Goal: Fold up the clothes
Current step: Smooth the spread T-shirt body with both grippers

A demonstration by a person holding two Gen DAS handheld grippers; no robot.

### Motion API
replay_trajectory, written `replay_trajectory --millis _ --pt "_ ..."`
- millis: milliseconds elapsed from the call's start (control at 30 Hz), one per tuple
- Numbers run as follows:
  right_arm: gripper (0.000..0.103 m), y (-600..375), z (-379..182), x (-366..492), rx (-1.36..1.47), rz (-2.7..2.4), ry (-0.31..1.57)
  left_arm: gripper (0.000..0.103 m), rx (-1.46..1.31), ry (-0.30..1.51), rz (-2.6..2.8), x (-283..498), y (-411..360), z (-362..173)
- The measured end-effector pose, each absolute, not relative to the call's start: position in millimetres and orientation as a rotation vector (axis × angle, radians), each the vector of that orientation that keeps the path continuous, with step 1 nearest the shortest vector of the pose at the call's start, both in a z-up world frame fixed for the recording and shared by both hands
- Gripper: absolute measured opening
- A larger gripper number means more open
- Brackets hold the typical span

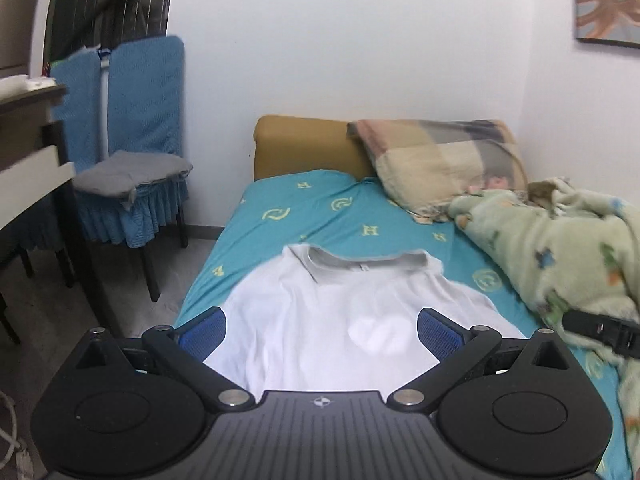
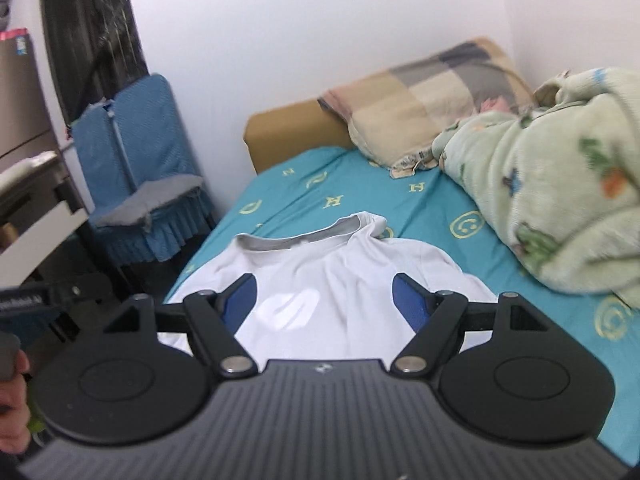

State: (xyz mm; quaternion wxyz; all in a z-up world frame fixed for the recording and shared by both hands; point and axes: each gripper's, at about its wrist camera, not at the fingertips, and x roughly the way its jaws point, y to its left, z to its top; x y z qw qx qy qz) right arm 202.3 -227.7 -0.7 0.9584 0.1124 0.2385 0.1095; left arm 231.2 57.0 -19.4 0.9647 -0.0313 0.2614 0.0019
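A white T-shirt (image 1: 320, 312) with a grey collar lies spread on the teal bedsheet (image 1: 320, 204), collar toward the headboard; it shows again in the right wrist view as the T-shirt (image 2: 332, 276). My left gripper (image 1: 322, 326) hovers above its lower part with the blue pads wide apart and nothing between them. Over the same shirt my right gripper (image 2: 324, 296) stands open too, holding nothing. Part of the right gripper's black body (image 1: 600, 330) shows at the right of the left wrist view. A hand (image 2: 12, 384) appears at the left edge.
A patterned pillow (image 1: 444, 160) leans on the ochre headboard (image 1: 304, 144). A green fleece blanket (image 1: 560, 256) is bunched along the bed's right side. Left of the bed stands a blue-covered chair (image 1: 136, 128) with a folded grey garment (image 1: 132, 174), beside a desk (image 1: 32, 152).
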Motion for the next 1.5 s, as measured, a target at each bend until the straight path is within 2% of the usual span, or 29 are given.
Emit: replay_trajectory --millis 67,233,400,533,567,600,633,667,700,833,867,900,933,967,1267,1333,1467,1500 --pt "0.076 -229 -3 166 0.226 0.210 0.471 0.103 -0.062 0.543 -0.028 186 52 -17" --pt "0.076 -225 -20 107 0.150 0.206 0.463 0.103 -0.096 0.528 -0.003 130 57 -7" --pt "0.076 -231 -18 98 0.190 0.253 0.424 0.103 -0.111 0.478 0.048 119 60 -3" --pt "0.076 -243 -21 102 0.260 0.234 0.411 0.103 -0.083 0.522 0.076 134 56 -15" --pt "0.073 -245 -22 103 0.272 0.233 0.413 0.103 -0.100 0.538 0.075 142 56 -19" --pt "0.063 -248 -24 103 0.278 0.229 0.414 0.103 -0.129 0.553 0.072 147 58 -22" --pt "0.057 -249 -24 103 0.277 0.222 0.417 0.103 -0.161 0.568 0.068 152 60 -25" --pt "0.046 -250 -26 103 0.280 0.217 0.423 0.103 -0.192 0.583 0.065 157 63 -28" --pt "0.043 -251 -27 103 0.290 0.216 0.429 0.103 -0.227 0.596 0.068 163 68 -30" --pt "0.045 -255 -38 109 0.351 0.228 0.476 0.101 -0.383 0.630 0.139 194 103 -39" --pt "0.048 -256 -41 112 0.370 0.234 0.491 0.101 -0.428 0.629 0.168 202 115 -40" --pt "0.060 -256 -44 114 0.388 0.239 0.507 0.100 -0.471 0.626 0.195 210 128 -43" --pt "0.067 -257 -48 117 0.404 0.241 0.521 0.099 -0.511 0.622 0.218 216 142 -47" --pt "0.068 -257 -52 120 0.416 0.241 0.532 0.098 -0.551 0.619 0.240 222 155 -51" --pt "0.069 -252 -89 162 0.528 0.252 0.647 0.069 -0.851 0.655 0.381 281 235 -126" --pt "0.069 -250 -98 171 0.529 0.248 0.671 0.058 -0.874 0.656 0.395 293 242 -143" --pt "0.068 -245 -116 186 0.512 0.241 0.718 0.042 -0.879 0.680 0.367 313 247 -168" --pt "0.069 -244 -120 189 0.511 0.242 0.728 0.032 -0.878 0.682 0.359 316 245 -173"
